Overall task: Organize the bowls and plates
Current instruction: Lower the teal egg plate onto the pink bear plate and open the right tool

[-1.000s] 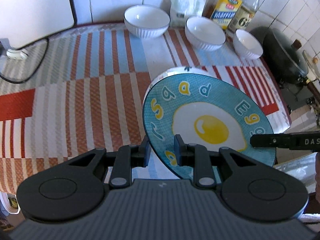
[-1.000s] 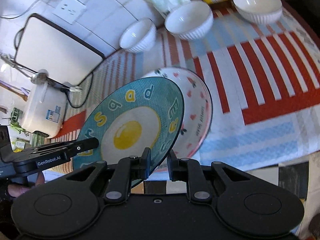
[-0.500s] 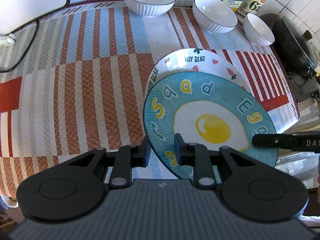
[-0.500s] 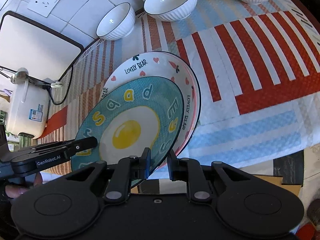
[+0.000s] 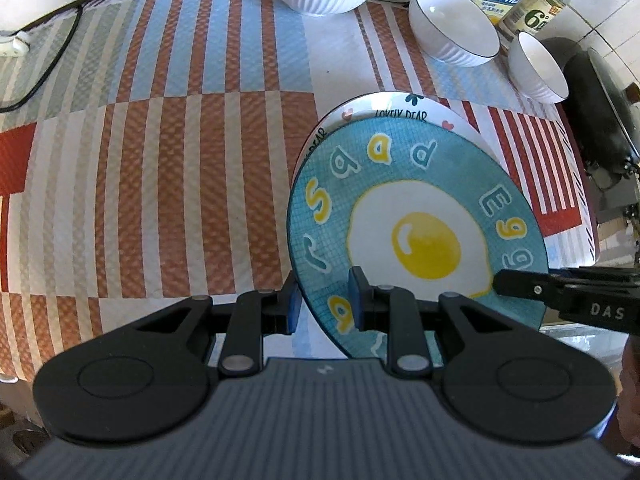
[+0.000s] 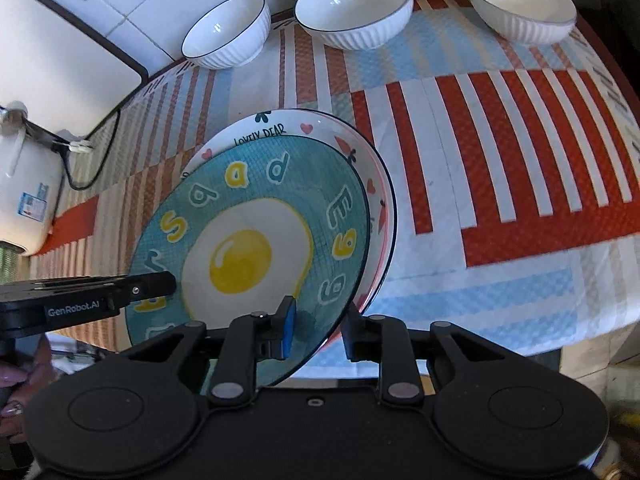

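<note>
Both grippers — left gripper [image 5: 323,300], right gripper [image 6: 320,326] — pinch opposite rims of the round blue fried-egg plate [image 5: 416,236], directly above the white heart-patterned plate [image 6: 376,184].

We read "Egg" on the blue plate [image 5: 416,216], "LOVELY BEAR" on the white plate [image 6: 260,134] at its 12 o'clock, "6°" on a bottle [image 5: 536,12], "DAS" on the right gripper [image 5: 568,296], "GenRobot.AI" on the left gripper [image 6: 72,300].

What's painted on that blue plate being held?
A fried egg with a yellow yolk, ringed by yellow and blue letters on the teal blue plate. Clearest in the left wrist view.

Black left tool [image 5: 325,306] with blue pads; right tool [image 6: 320,330] alike.
</note>
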`<state>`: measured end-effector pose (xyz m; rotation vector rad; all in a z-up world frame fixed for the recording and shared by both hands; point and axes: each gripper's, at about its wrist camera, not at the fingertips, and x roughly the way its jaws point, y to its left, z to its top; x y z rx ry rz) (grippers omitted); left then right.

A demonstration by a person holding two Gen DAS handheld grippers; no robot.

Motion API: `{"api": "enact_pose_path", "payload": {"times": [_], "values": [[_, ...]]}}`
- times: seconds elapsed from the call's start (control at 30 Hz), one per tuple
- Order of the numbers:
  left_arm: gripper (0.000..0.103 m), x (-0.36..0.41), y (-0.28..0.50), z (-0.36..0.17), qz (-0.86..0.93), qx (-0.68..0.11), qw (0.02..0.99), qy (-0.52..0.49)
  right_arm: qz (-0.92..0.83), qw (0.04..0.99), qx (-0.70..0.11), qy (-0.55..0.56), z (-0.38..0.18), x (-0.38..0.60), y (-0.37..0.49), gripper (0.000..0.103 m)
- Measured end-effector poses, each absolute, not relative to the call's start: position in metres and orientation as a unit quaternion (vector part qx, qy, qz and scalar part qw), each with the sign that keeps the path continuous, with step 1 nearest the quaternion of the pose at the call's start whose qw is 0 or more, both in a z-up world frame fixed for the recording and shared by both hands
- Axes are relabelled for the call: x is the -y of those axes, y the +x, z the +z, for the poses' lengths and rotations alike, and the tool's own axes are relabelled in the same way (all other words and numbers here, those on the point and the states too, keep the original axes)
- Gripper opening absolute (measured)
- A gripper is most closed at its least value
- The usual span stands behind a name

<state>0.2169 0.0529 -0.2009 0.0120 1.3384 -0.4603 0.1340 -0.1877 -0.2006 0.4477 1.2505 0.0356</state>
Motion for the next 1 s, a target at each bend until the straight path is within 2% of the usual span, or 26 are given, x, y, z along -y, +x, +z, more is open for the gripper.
{"api": "enact_pose_path", "payload": {"times": [0.4,0.73,0.87,1.0], "values": [[0.026,-0.048,0.219,-0.214,-0.186,-0.631,0.753,-0.014,0.005,0.805,-0.582,0.117,-0.195,0.167,0.148,0.042],[0.027,-0.037,0.213,-0.216,-0.176,-0.630,0.756,-0.008,-0.006,0.818,-0.571,0.067,-0.193,0.161,0.151,0.046],[0.025,-0.033,0.214,-0.215,-0.170,-0.626,0.761,0.006,-0.031,0.815,-0.578,0.018,-0.197,0.151,0.150,0.051],[0.024,-0.023,0.214,-0.214,-0.163,-0.623,0.765,0.018,-0.021,0.822,-0.569,0.023,-0.200,0.152,0.146,0.053]]}}
